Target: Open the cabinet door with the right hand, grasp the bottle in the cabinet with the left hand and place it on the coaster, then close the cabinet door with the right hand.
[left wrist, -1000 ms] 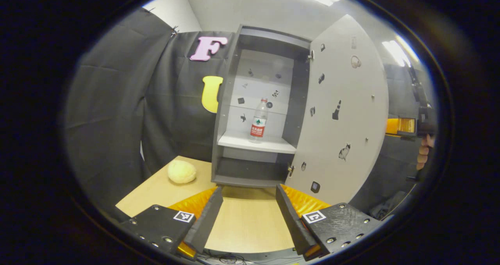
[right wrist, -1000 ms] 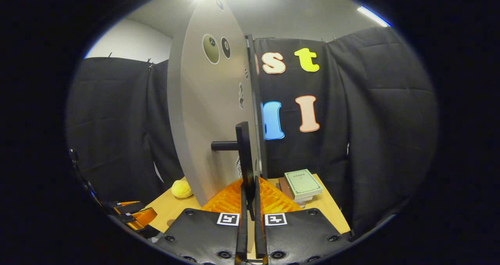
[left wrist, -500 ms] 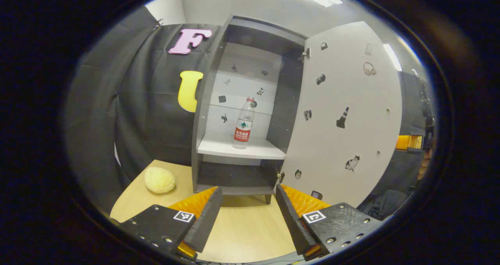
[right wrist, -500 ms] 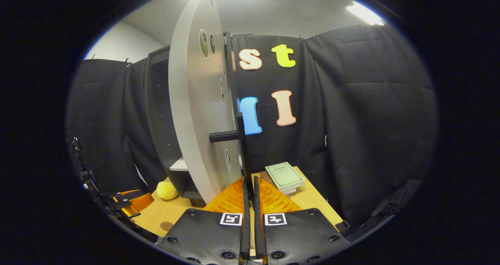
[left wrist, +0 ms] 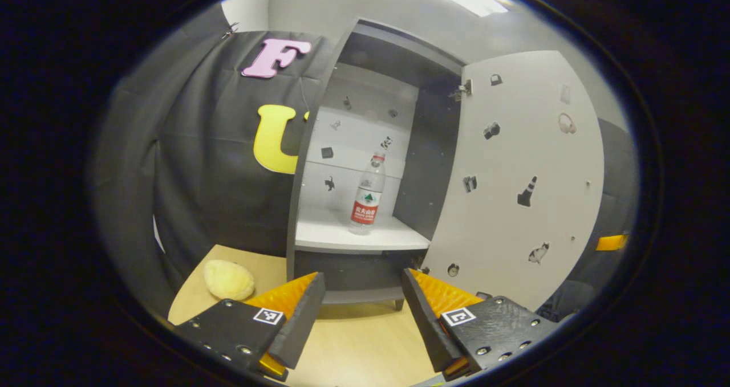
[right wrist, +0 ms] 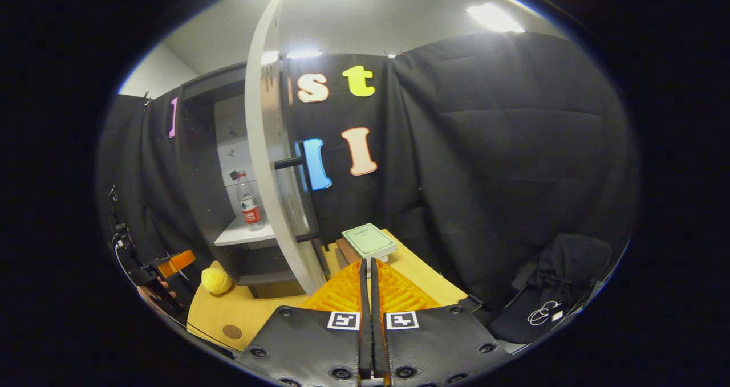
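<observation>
Black cloth backs our bench (right wrist: 251,313); our right gripper (right wrist: 368,284), fingers together and empty, has left the cabinet door (left wrist: 524,182) wide open. Our spread left gripper (left wrist: 362,313) nears the shelved bottle (left wrist: 366,196).

Both views face the cabinet (left wrist: 365,244) (right one farther, edge-on)

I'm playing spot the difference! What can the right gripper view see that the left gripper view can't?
Right gripper view alone: the door's black handle, green books, a brown coaster, and the shut right gripper.

Left gripper view alone: the stickers on the door's inner face and the open left gripper.

Both: the bottle upright on the cabinet shelf, and the yellow ball.
</observation>
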